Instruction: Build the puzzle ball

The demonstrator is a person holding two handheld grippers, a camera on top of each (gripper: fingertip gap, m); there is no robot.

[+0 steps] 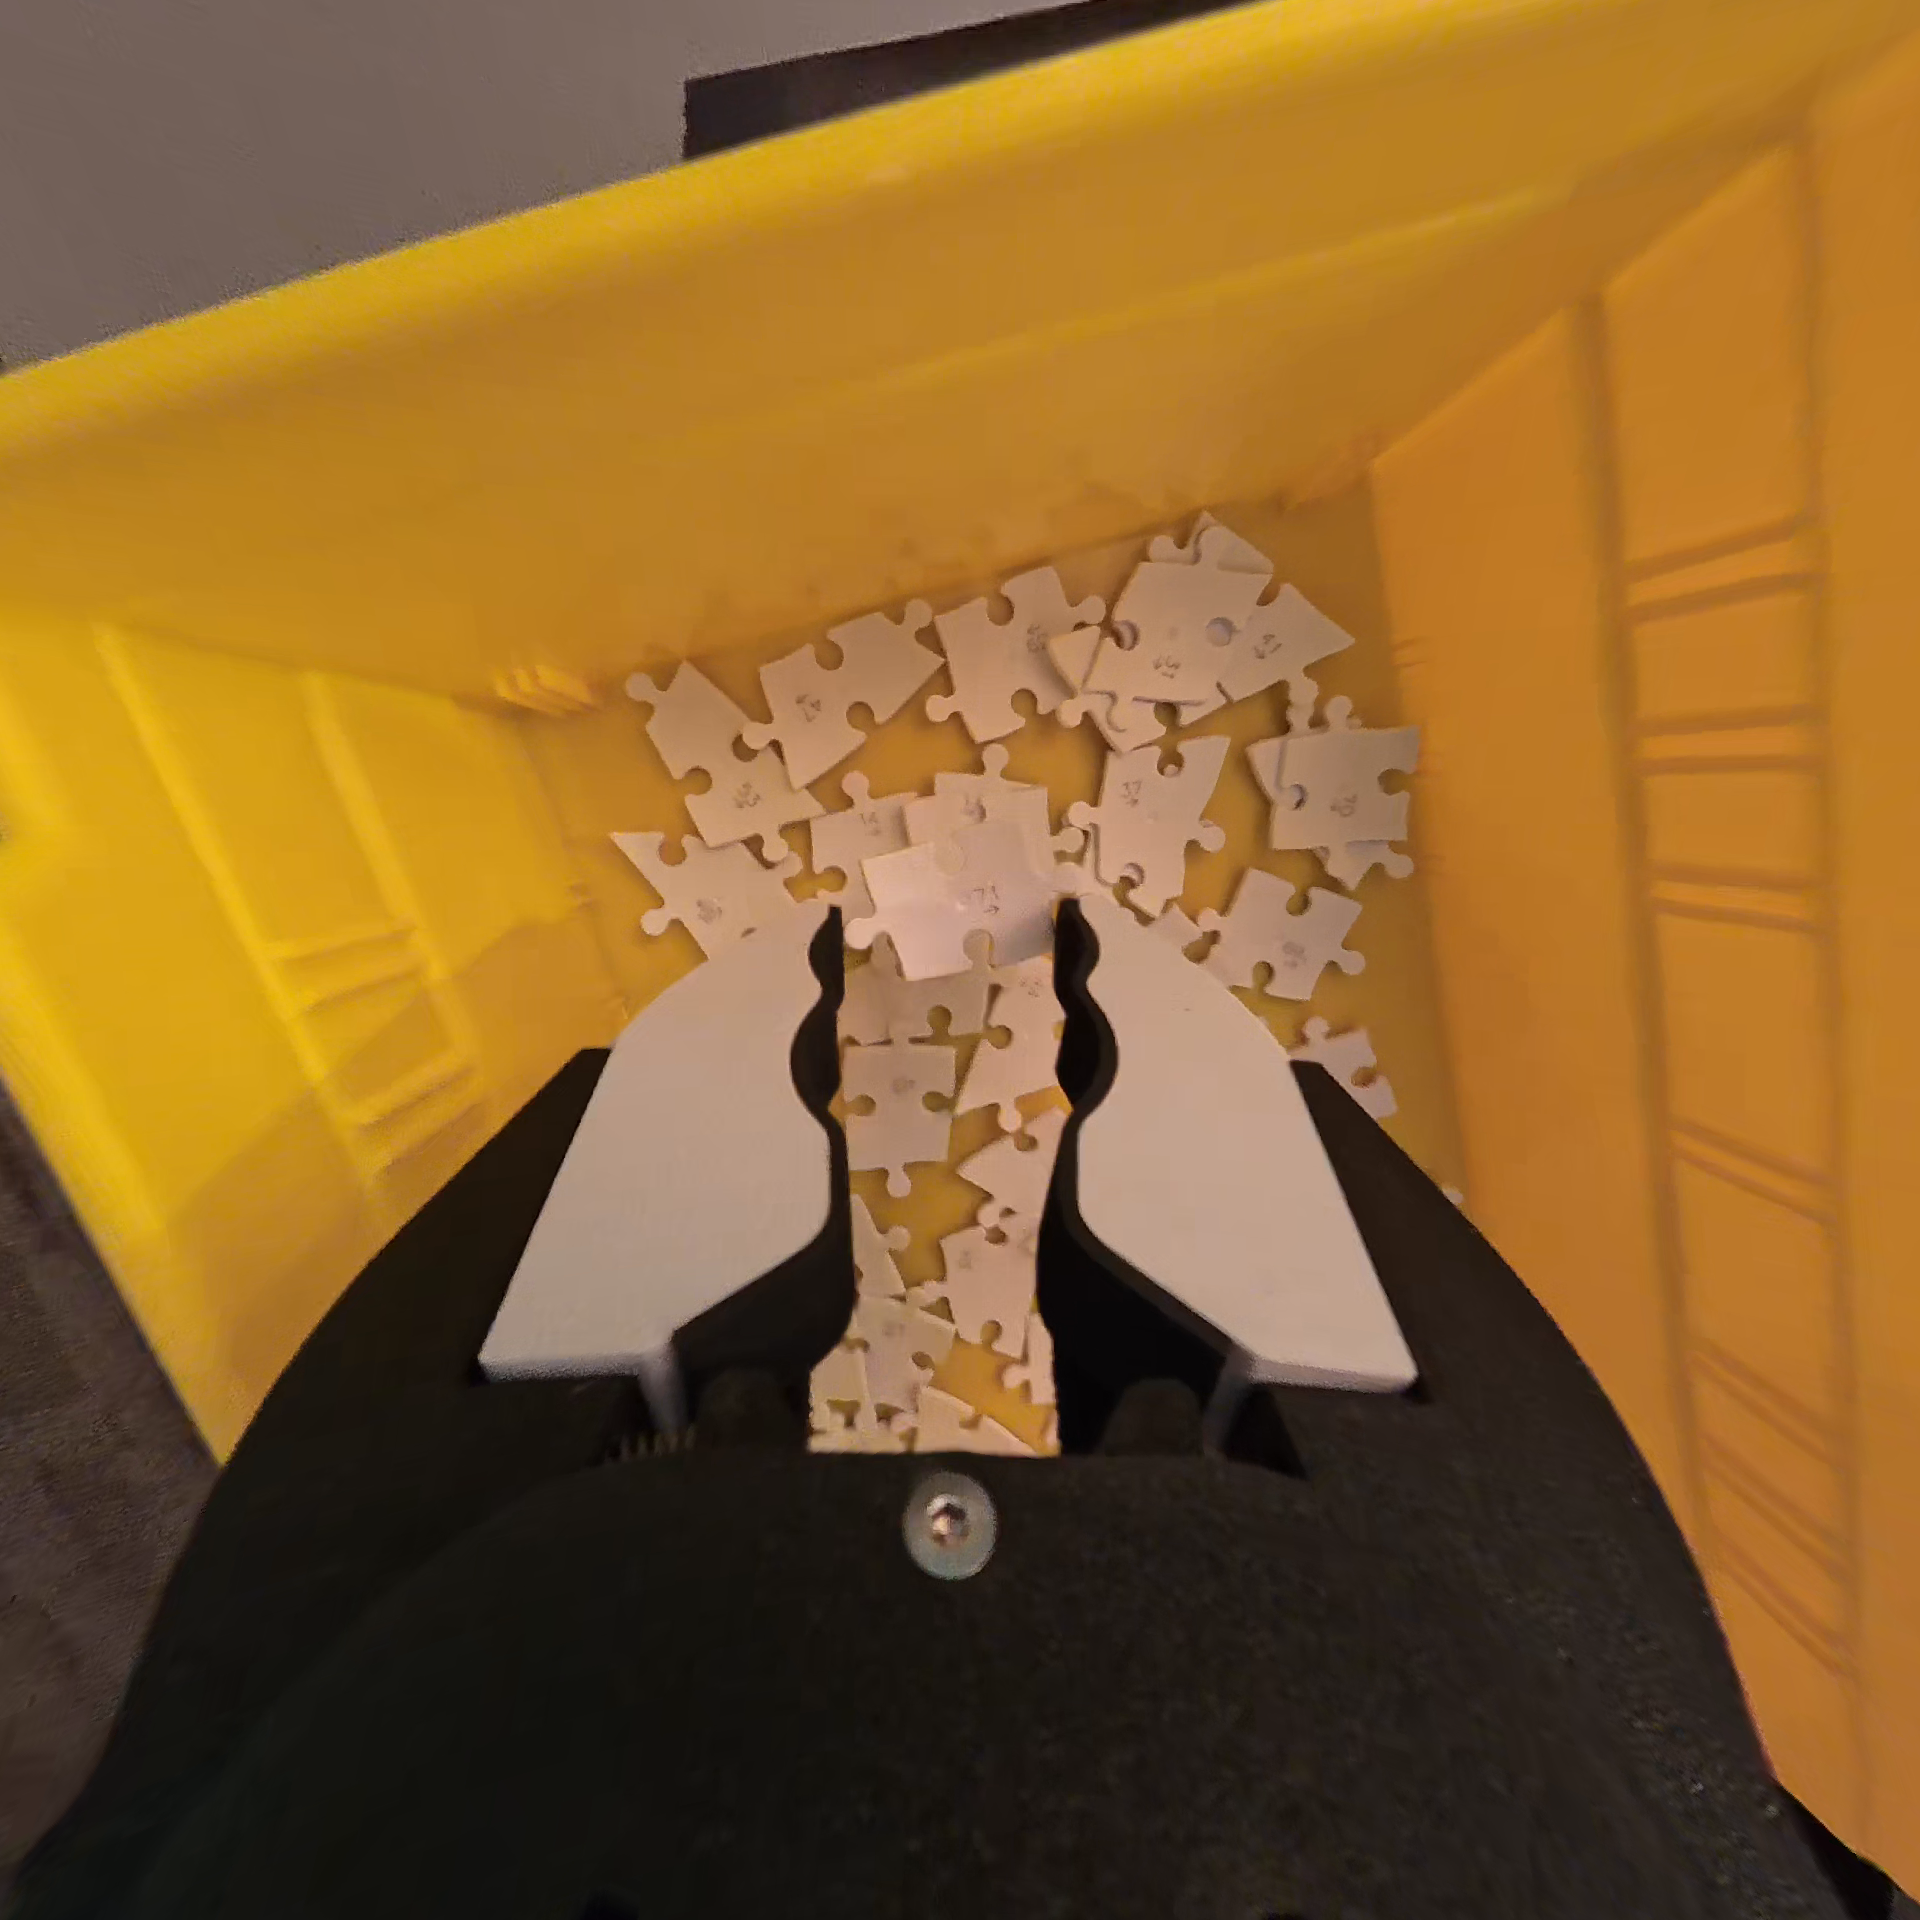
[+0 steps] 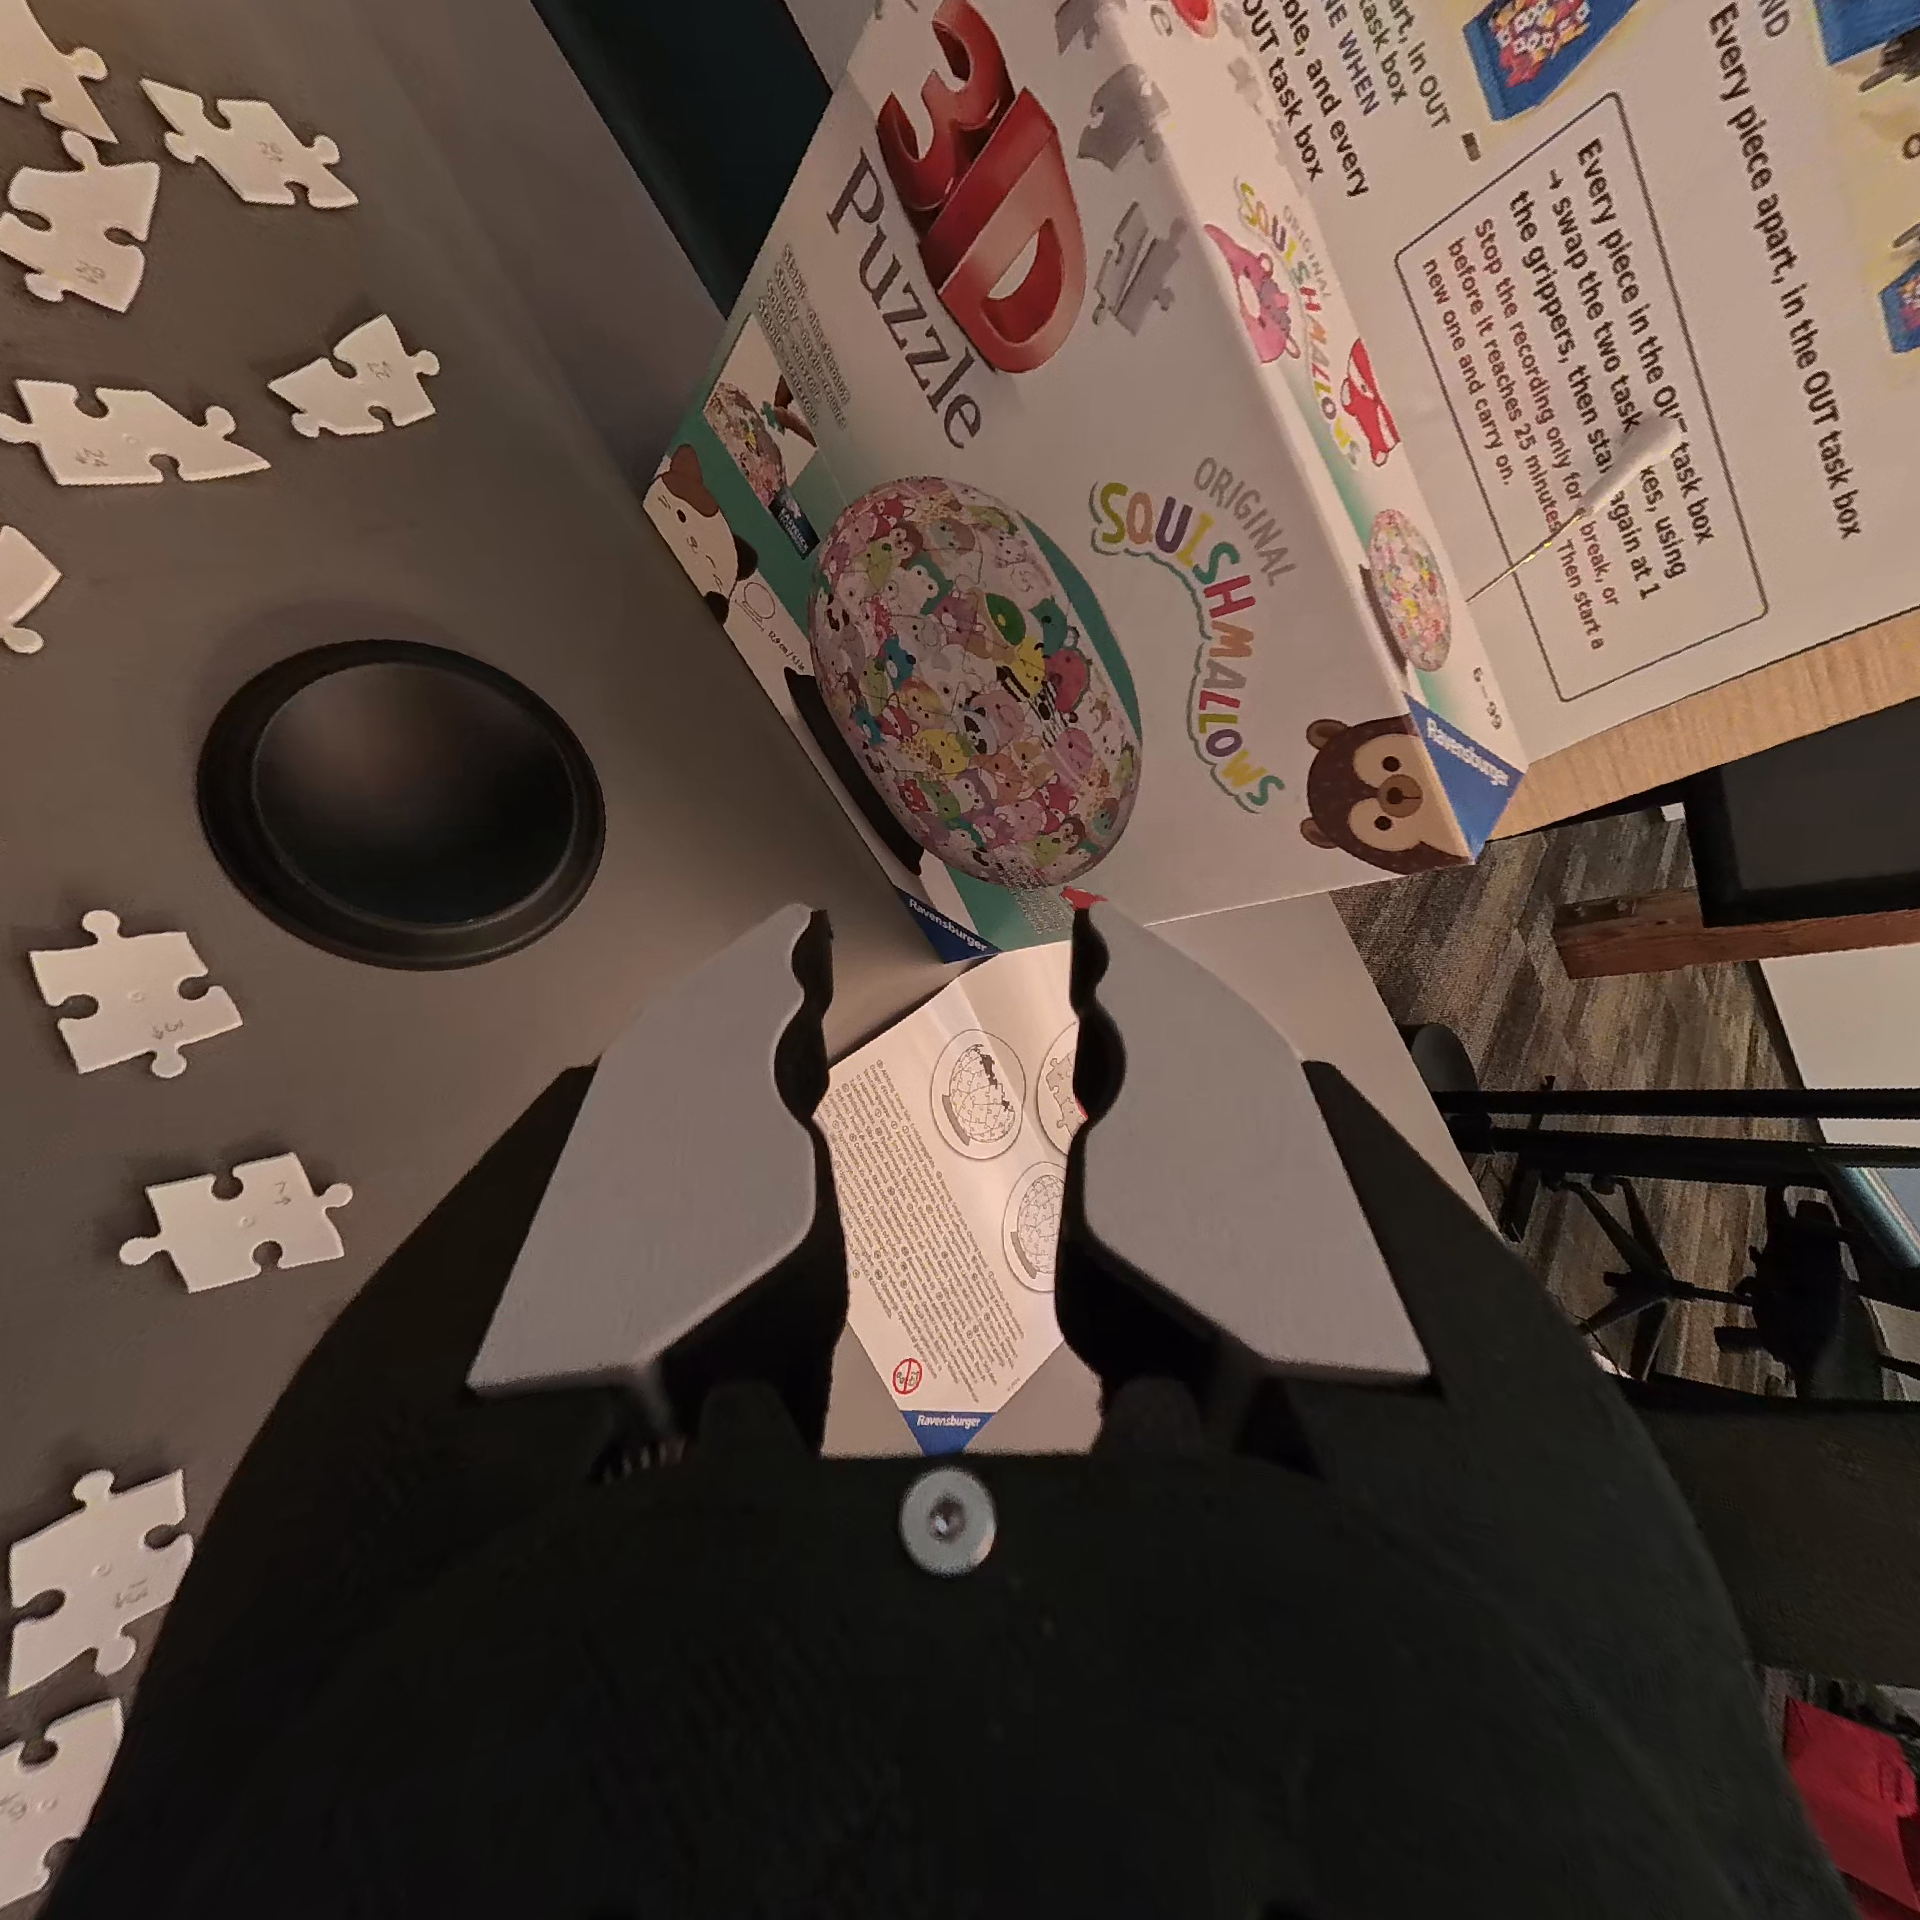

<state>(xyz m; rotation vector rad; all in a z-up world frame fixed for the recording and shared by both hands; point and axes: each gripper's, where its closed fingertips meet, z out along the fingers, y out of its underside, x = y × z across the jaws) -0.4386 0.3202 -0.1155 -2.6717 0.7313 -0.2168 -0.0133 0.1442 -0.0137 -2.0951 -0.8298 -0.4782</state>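
Left gripper over the loose pieces in the bin, right gripper over the counter.

The left gripper (image 1: 948, 914) is partly open inside the yellow bin (image 1: 727, 416), its tips on both sides of one white puzzle piece (image 1: 961, 902) lying face down; whether it is gripped, I cannot tell. The right gripper (image 2: 951, 930) is partly open and empty above a folded leaflet (image 2: 935, 1195), near the printed puzzle box (image 2: 1039, 520). The black ring stand (image 2: 400, 805) and scattered pieces (image 2: 244, 1221) lie on the grey counter (image 2: 520, 416).

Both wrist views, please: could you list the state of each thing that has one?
Left gripper: shut on a white puzzle piece.
Right gripper: open, empty.
Yellow bin: open, loose pieces inside.
Black round stand: empty.
Puzzle box: closed.
Instruction leaflet: unfolded, flat.
Table pieces: separate, blank side up.
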